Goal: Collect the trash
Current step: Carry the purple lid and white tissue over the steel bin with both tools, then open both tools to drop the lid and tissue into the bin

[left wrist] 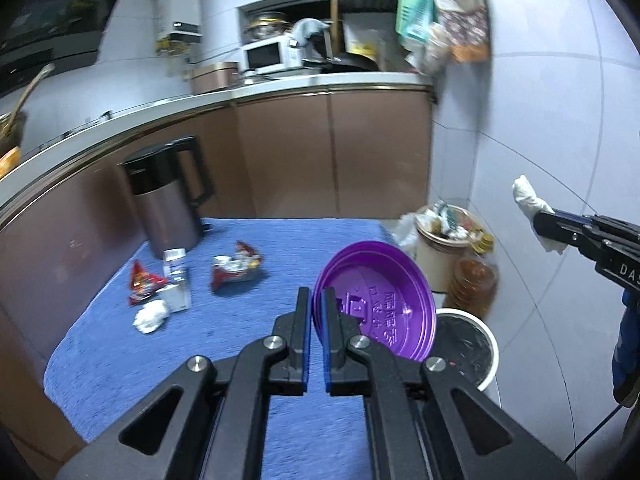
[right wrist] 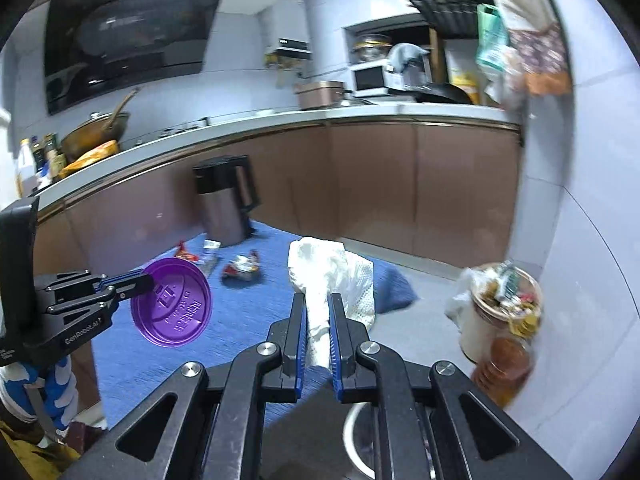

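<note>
My left gripper is shut on the rim of a purple plastic lid and holds it up over the right edge of the blue mat, beside the white bin. My right gripper is shut on a crumpled white tissue, held in the air; the bin's rim shows below it. The right gripper with the tissue also shows at the right of the left wrist view. On the mat lie red snack wrappers, a white paper ball and a small clear packet.
A dark kettle stands at the mat's far left. An overfilled trash pot and an amber jar sit against the right wall beside the bin. Brown cabinets and a cluttered counter run behind.
</note>
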Demonstrator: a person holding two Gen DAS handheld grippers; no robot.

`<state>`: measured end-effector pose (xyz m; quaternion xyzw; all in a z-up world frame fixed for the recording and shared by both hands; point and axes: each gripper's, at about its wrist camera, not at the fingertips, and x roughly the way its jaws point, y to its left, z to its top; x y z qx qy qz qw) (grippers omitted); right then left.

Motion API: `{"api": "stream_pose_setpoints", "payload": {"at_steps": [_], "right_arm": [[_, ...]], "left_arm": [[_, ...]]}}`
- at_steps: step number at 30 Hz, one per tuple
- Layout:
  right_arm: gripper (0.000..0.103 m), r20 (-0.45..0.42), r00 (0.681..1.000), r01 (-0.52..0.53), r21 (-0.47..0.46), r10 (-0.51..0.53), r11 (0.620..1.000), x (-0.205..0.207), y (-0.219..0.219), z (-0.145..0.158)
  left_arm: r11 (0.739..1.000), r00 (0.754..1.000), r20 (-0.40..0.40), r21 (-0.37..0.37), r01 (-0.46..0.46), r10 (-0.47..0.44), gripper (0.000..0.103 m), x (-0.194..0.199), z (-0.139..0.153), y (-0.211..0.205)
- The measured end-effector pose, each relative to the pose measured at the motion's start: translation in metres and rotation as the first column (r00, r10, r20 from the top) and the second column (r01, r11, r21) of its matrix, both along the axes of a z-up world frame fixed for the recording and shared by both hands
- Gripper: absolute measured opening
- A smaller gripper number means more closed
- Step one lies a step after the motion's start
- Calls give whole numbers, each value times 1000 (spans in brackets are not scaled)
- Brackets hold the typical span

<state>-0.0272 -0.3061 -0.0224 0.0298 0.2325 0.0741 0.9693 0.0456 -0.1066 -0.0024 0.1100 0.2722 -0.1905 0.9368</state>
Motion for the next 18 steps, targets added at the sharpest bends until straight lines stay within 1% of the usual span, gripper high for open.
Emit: {"api": "stream_pose_setpoints", "payload": {"at_steps": [4,9,14,18], "right_arm": [[10,-45,997,57,15,-56,998,-3,-29,-23],[11,-129,985,123,42,-116,992,4,-61,-60],[11,-231,958,192,87,-168,978,17,-93,-106],[13,-307,934,233,136,-182,963,26,-115,-143]], "left_arm": [[997,997,-35,31,64,-62,4,8,-12,-38],[987,984,-116,77,143,-134,4,29,-40,-91],[970,974,-153,151,190,-167,4,49,-73,-141],[955,965,-194,203,214,-175,4,63,-109,-177]]}}
